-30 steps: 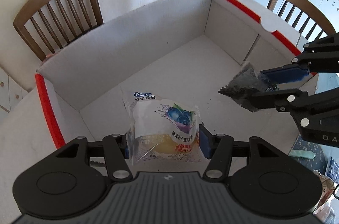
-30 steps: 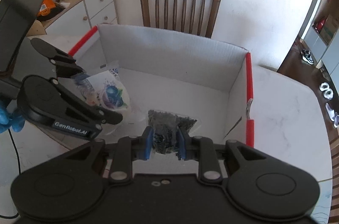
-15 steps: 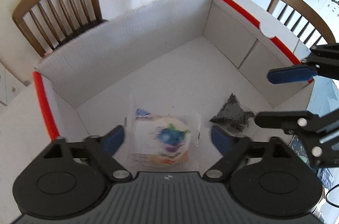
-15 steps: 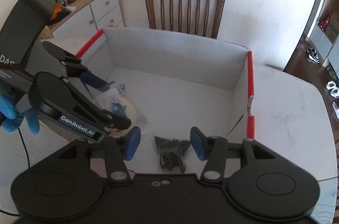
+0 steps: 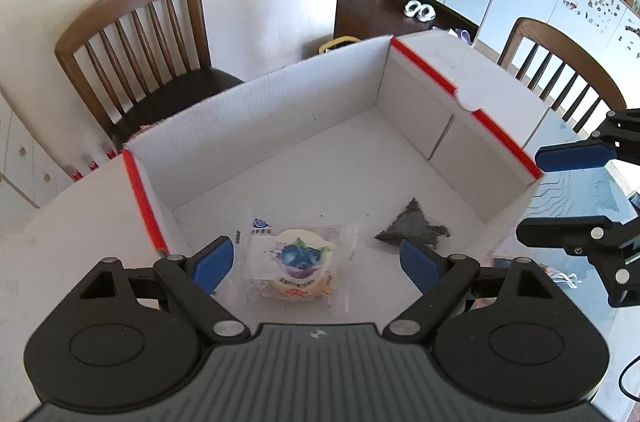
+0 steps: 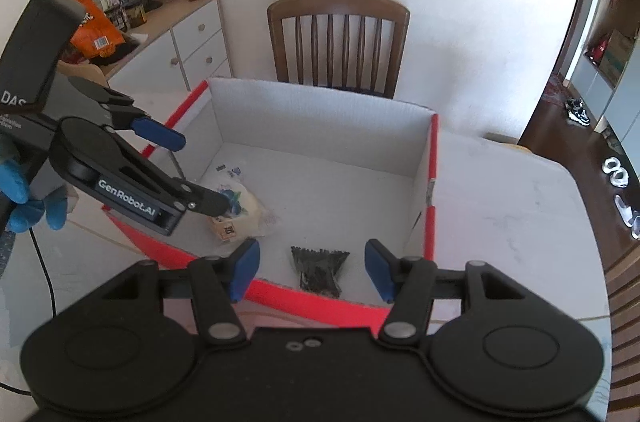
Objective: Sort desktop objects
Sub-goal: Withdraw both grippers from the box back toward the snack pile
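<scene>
I had both grippers spread and empty above the box point(image 5: 460, 90). The snack packet point(image 5: 294, 262) lay on its floor below my left gripper point(image 5: 316, 262), the black bag point(image 6: 320, 268) below my right gripper point(image 6: 312, 268), its long axis running along the fingers.

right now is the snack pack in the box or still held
In the box: the snack pack lies on the box floor, and the open left gripper pads stand clear of it.

The left gripper point(image 5: 316, 260) angles downward, jaws spread wide and empty. The right gripper point(image 6: 312, 266) likewise, its jaws just opened.
</scene>
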{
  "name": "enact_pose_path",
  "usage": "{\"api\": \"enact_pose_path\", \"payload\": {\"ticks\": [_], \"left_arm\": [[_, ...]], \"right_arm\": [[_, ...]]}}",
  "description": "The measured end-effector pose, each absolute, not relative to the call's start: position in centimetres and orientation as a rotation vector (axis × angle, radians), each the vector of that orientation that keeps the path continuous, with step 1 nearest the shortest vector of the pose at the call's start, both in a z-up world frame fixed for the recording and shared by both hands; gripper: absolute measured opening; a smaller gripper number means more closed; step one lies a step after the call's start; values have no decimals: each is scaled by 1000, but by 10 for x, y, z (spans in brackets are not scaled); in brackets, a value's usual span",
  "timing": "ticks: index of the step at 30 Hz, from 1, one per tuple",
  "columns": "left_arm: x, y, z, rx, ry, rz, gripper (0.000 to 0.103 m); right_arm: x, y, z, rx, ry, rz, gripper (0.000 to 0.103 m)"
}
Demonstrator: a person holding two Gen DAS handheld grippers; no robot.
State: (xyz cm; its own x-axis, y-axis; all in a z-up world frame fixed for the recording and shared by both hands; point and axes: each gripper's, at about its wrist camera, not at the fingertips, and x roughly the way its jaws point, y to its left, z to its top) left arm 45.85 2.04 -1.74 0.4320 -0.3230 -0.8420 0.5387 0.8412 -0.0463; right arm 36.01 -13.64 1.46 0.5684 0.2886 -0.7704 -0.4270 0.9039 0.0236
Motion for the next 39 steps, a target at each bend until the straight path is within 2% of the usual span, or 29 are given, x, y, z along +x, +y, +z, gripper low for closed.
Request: {"api": "enact_pose_path", "payload": {"ticks": [20, 39], "left_arm": [[331, 1, 42, 244, 837, -451, 90], [204, -30, 31, 271, 715, -386, 90]], "right_arm": [[265, -179, 49, -202, 801, 477, 58], [183, -228, 27, -214, 757, 468, 59]]}}
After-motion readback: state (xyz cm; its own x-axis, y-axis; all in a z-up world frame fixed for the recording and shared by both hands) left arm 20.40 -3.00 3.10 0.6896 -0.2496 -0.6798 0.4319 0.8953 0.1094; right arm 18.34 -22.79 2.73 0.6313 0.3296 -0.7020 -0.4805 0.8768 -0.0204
